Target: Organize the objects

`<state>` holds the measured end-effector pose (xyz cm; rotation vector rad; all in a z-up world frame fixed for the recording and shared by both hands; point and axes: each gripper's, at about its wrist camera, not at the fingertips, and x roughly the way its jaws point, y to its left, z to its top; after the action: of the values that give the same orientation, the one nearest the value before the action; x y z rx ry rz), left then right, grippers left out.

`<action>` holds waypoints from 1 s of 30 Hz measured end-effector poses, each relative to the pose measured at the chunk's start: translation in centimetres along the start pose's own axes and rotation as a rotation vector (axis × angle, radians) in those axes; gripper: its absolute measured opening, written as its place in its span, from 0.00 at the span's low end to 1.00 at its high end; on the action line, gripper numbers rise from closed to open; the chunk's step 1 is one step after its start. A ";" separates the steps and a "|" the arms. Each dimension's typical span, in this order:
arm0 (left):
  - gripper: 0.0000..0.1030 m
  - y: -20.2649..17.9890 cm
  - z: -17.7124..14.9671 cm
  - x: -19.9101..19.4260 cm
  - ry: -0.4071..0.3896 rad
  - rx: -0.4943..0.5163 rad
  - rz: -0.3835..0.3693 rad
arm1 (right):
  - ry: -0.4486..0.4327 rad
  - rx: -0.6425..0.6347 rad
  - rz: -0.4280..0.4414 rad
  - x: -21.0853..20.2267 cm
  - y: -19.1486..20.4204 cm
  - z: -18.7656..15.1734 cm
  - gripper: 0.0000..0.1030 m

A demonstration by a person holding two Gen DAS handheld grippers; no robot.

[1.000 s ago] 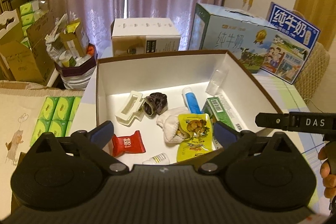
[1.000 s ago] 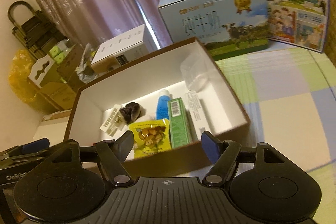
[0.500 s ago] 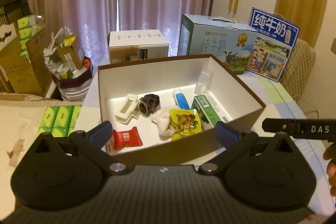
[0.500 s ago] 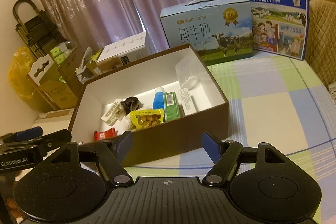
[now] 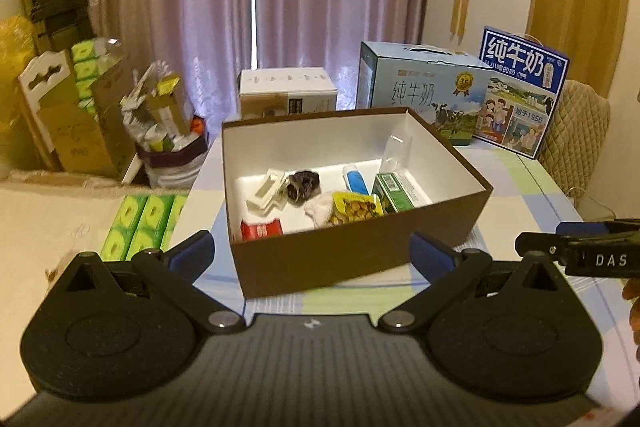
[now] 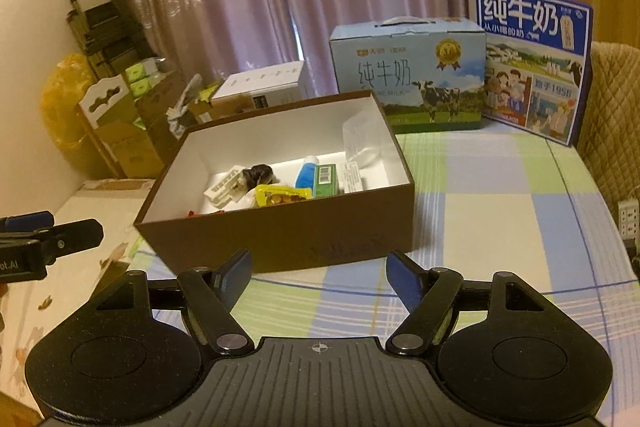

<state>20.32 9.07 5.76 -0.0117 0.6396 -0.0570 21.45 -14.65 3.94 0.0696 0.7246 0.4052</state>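
Observation:
A brown cardboard box with a white inside stands on the checked tablecloth. In it lie a white plastic clip, a dark hair scrunchie, a blue tube, a green carton, a yellow snack pouch, a white cloth and a red packet. My left gripper is open and empty, held back from the box's near wall. My right gripper is also open and empty, in front of the box's near wall.
Two milk cartons and a white box stand behind the brown box. Green tissue packs lie to the left, beside cluttered bags and cardboard. A padded chair back is at the right.
Both grippers have drawn back and risen away from the box, so its near wall now shows in full. The box and its contents have not moved.

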 end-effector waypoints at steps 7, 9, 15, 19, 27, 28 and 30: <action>0.99 -2.9 -2.3 -3.7 0.018 -0.032 0.067 | 0.027 -0.047 0.053 -3.0 -1.1 -1.7 0.69; 0.99 -3.7 -3.1 -4.4 0.039 -0.048 0.080 | 0.036 -0.051 0.063 -3.9 -1.5 -2.3 0.69; 0.99 -6.4 -5.9 -6.6 0.083 -0.077 0.094 | 0.064 -0.072 0.096 -6.2 -3.0 -4.5 0.69; 0.99 -8.2 -7.5 -8.0 0.100 -0.082 0.091 | 0.077 -0.085 0.111 -7.8 -3.7 -6.1 0.69; 0.99 -10.8 -10.1 -9.8 0.134 -0.091 0.097 | 0.097 -0.098 0.124 -10.3 -4.8 -8.8 0.70; 0.99 -11.1 -10.4 -10.0 0.138 -0.092 0.098 | 0.099 -0.099 0.128 -10.5 -4.8 -9.0 0.70; 0.99 -11.5 -10.9 -10.3 0.147 -0.093 0.101 | 0.103 -0.103 0.133 -10.9 -5.0 -9.4 0.70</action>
<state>5.03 -1.72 3.44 -0.0657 0.7884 0.0704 9.58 -24.12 2.71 0.0000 0.8021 0.5761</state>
